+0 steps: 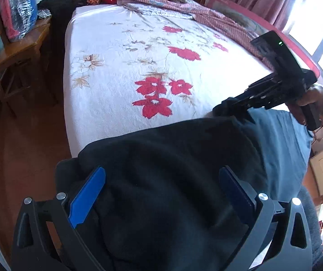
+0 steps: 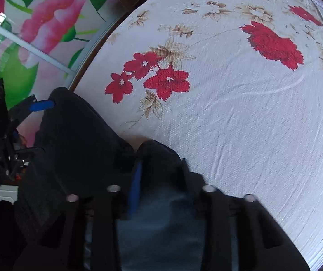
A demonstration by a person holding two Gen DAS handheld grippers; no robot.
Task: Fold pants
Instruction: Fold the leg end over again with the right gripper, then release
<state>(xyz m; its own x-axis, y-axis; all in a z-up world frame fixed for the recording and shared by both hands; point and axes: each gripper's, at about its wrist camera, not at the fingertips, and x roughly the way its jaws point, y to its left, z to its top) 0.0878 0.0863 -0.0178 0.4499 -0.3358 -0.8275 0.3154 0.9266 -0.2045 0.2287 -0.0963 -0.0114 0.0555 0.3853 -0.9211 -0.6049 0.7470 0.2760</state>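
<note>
**roomwatcher:** So at that moment the black pants (image 1: 161, 169) were bunched up at the near edge of the bed (image 1: 116, 103), right on that white sheet with the red flowers. They hung partly over the edge, between the two tools.

**foldfan22:** Which tool had hold of them?

**roomwatcher:** The right gripper (image 2: 159, 158) for sure. Its jaws were nearly together, pinching a fold of the black fabric, with one blue pad showing against the cloth. From the other side you could see a hand (image 1: 308, 103) around its handle, tip pointed down into the top edge of the pants.

**foldfan22:** And the left one?

**roomwatcher:** The left gripper (image 1: 161, 180) had its jaws spread wide, blue pads on either side of the heap. The fabric sat between them, but I couldn't see the pads pressing on it.

**foldfan22:** Anything else around?

**roomwatcher:** A wooden chair (image 1: 14, 52) beside the bed with a plastic-wrapped bundle (image 1: 19, 9) on it, crumpled bedding (image 1: 161, 2) up by the headboard, and some blue-grey cloth (image 1: 283, 140) just beside the pants on the right.
</note>
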